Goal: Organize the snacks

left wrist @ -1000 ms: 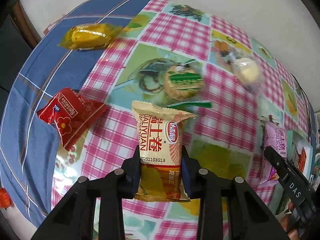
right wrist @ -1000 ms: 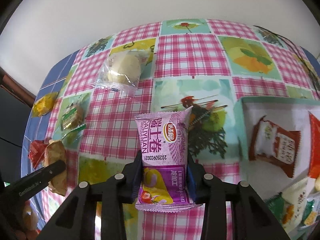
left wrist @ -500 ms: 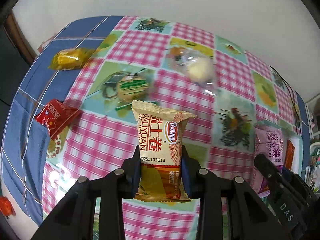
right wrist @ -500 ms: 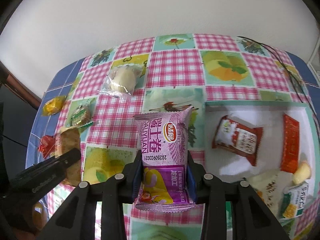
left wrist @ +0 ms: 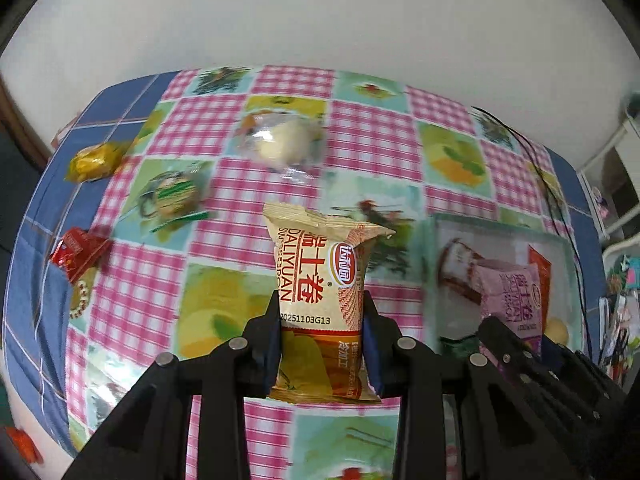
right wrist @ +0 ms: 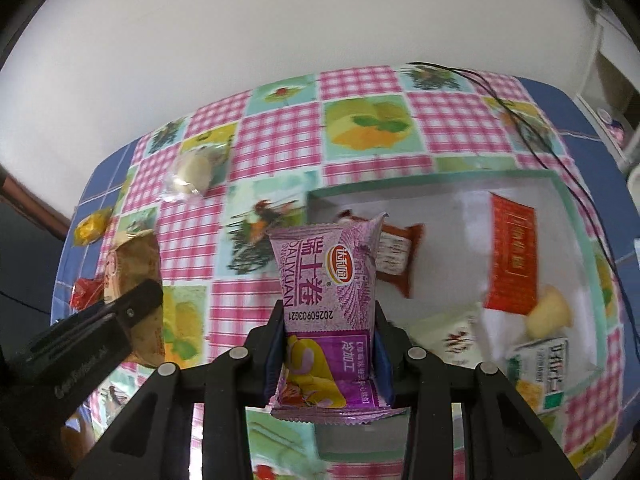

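Observation:
My left gripper [left wrist: 320,328] is shut on a tan snack packet [left wrist: 320,276], held upright above the checked tablecloth. My right gripper [right wrist: 329,330] is shut on a purple snack packet [right wrist: 326,280], held above the near left edge of the white tray [right wrist: 440,208]. The left wrist view also catches the purple packet [left wrist: 514,296] over the tray [left wrist: 500,236] at right. The tray holds several packets, among them a red flat one [right wrist: 510,256] and a brown one [right wrist: 396,256].
Loose on the cloth lie a clear-wrapped pale bun [left wrist: 280,144], a green round snack [left wrist: 174,194], a yellow wrapped sweet [left wrist: 94,160] and a red packet [left wrist: 78,246]. A black cable [right wrist: 520,120] runs along the table's right side. A white wall stands behind.
Both grippers have lifted and travelled right with their packets. The tray has come into view under the right gripper and at the right of the left wrist view.

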### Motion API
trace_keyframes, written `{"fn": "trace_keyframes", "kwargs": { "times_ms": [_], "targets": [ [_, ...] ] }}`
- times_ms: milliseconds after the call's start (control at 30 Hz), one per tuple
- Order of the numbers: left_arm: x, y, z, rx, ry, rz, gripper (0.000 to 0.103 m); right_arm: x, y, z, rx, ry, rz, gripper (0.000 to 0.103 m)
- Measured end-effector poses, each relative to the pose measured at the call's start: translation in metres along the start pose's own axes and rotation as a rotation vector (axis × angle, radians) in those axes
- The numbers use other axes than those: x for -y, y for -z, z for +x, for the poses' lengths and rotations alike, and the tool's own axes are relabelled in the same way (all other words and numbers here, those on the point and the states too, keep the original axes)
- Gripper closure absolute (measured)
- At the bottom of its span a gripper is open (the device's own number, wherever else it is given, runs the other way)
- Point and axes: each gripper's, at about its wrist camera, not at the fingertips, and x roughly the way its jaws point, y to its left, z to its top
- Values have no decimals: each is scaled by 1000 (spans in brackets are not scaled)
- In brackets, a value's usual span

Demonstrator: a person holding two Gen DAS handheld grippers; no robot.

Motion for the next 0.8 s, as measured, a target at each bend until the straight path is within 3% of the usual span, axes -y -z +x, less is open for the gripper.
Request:
{"fn": "trace_keyframes", "kwargs": {
  "times_ms": [600,800],
  "targets": [
    [106,22,11,-30,74,149,67,126,-10,-13,21,51,250,63],
    [131,28,18,-39,82,195,67,151,-10,-20,50,53,287,63]
  ]
}}
